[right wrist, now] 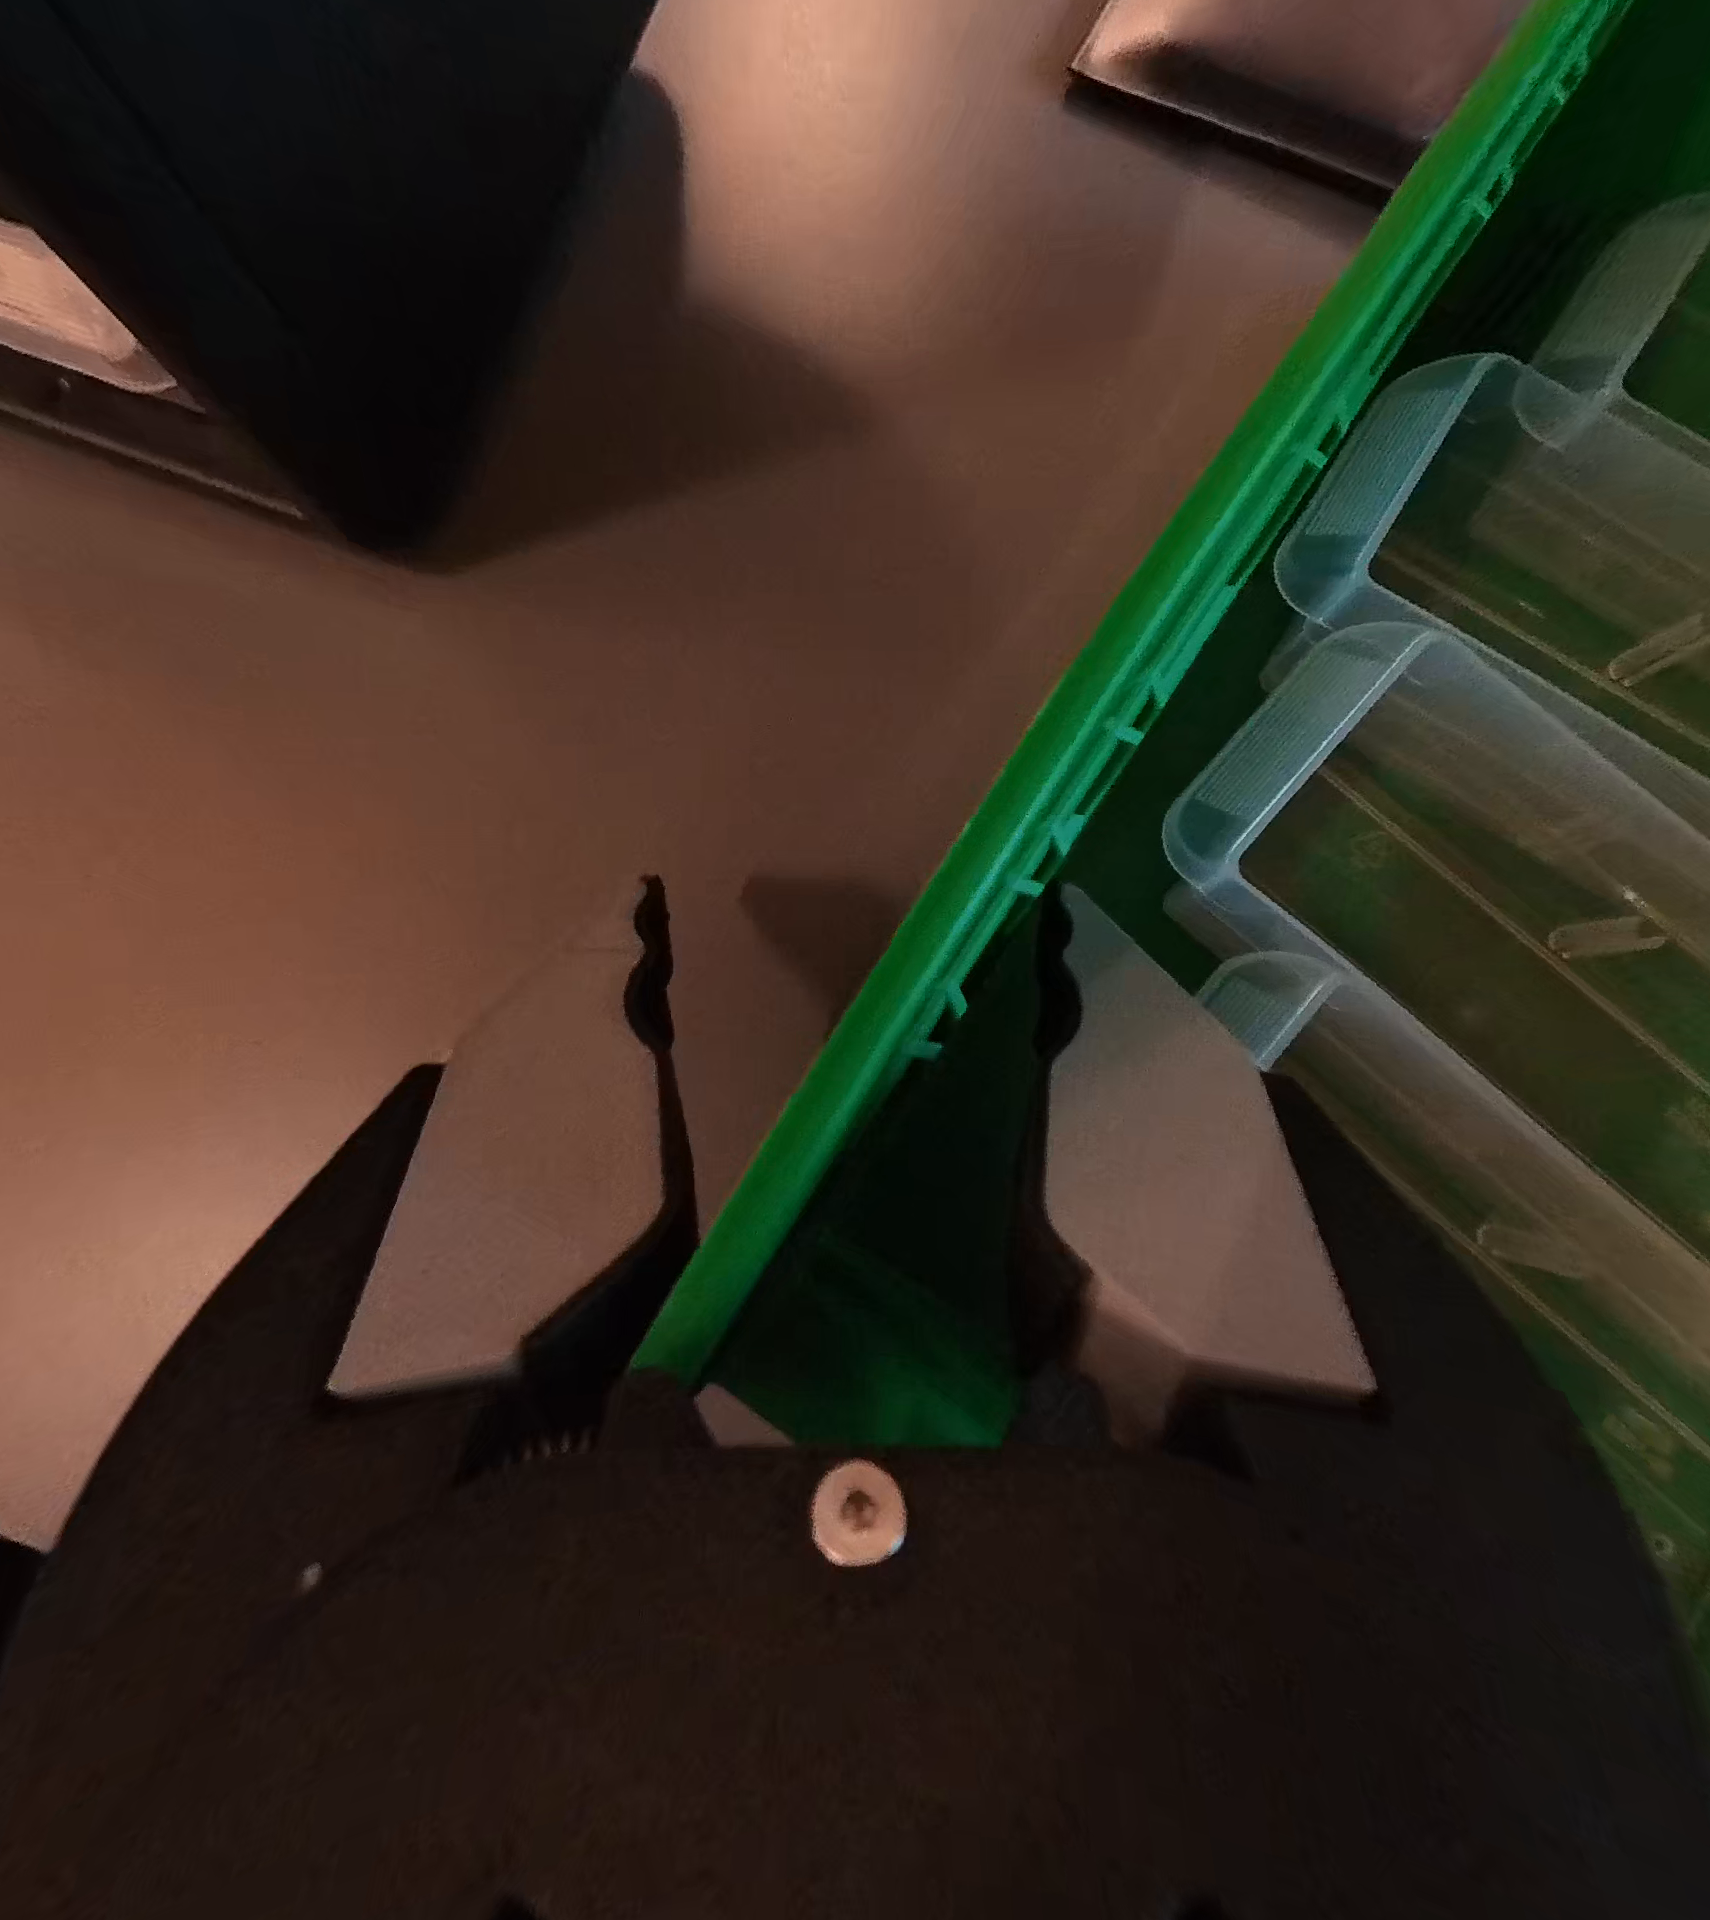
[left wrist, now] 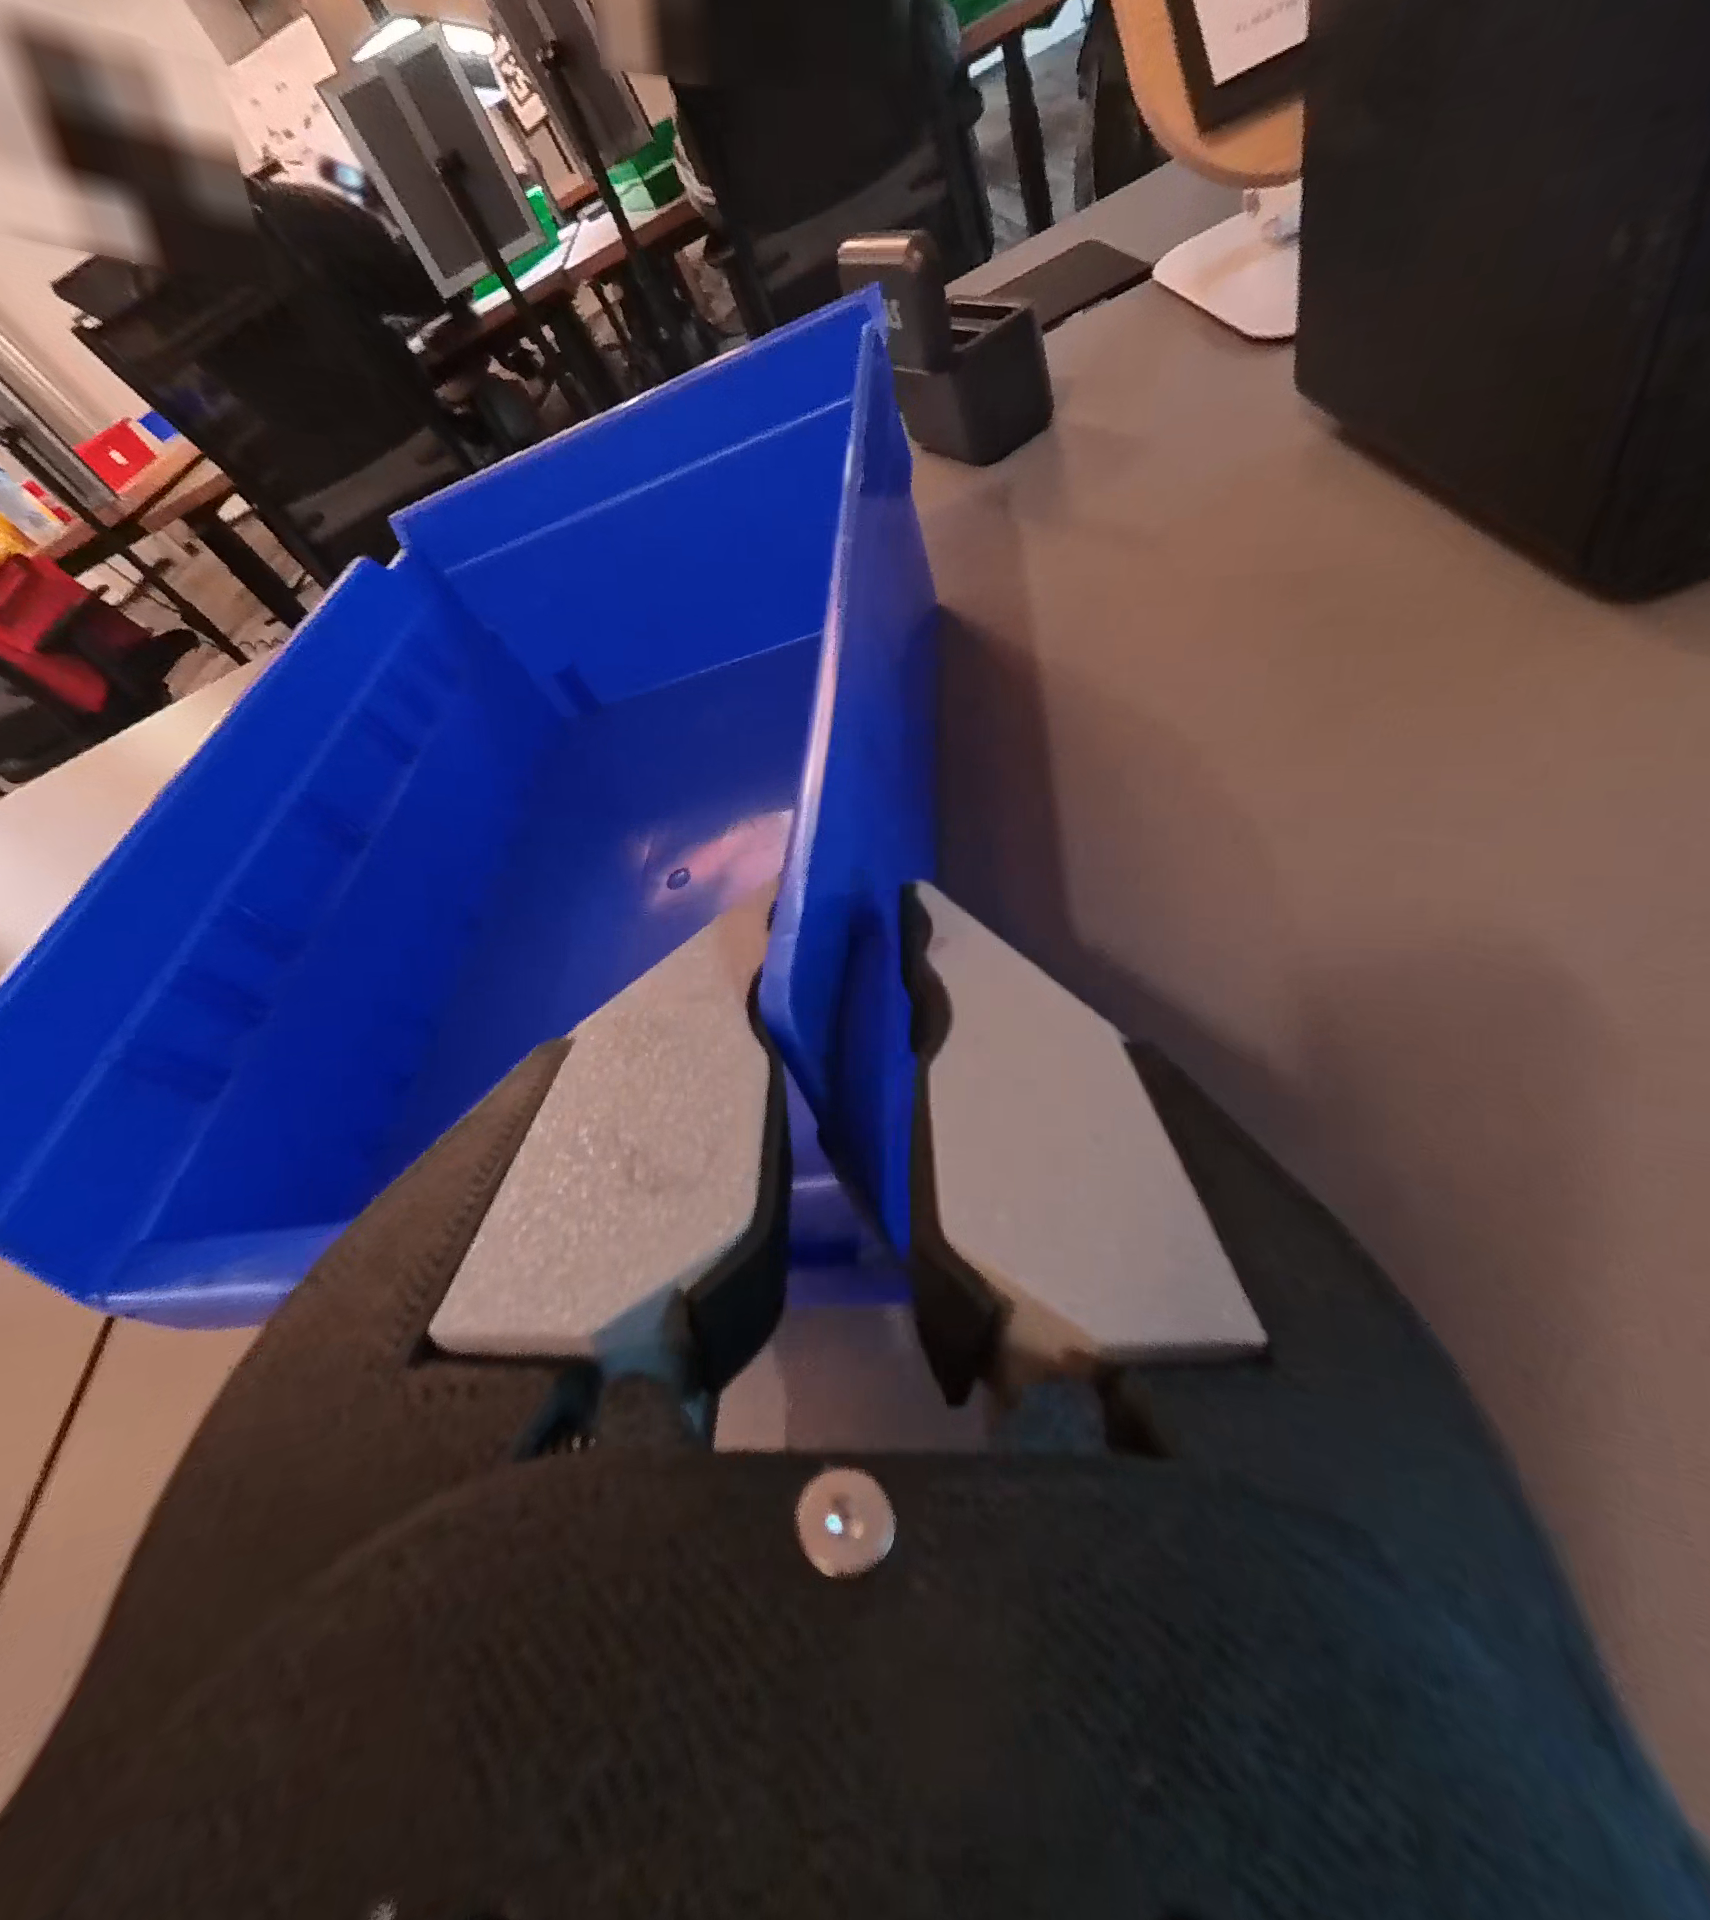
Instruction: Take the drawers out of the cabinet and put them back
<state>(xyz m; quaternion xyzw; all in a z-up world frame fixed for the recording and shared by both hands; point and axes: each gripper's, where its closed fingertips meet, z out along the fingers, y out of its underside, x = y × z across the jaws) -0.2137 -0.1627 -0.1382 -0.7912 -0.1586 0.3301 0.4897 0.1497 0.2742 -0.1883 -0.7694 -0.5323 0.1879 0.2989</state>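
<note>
In the left wrist view, an empty blue drawer (left wrist: pixel 622 582) sits tilted on the grey table (left wrist: pixel 1350 831). My left gripper (left wrist: pixel 840 914) is shut on its right side wall, one finger inside and one outside. In the right wrist view, a green cabinet (right wrist: pixel 1194 613) fills the right side, with three clear plastic drawers (right wrist: pixel 1453 727) seated in it. My right gripper (right wrist: pixel 853 935) is open and straddles the cabinet's green edge, left finger over the table and right finger over the cabinet's dark inside. Its fingers stand apart from the edge.
A large black box (left wrist: pixel 1557 260) stands on the table to the right of the blue drawer; it also shows in the right wrist view (right wrist: pixel 311 208). A small black holder (left wrist: pixel 986 384) and a white stand base (left wrist: pixel 1235 270) sit behind the drawer. Desks and monitors stand beyond.
</note>
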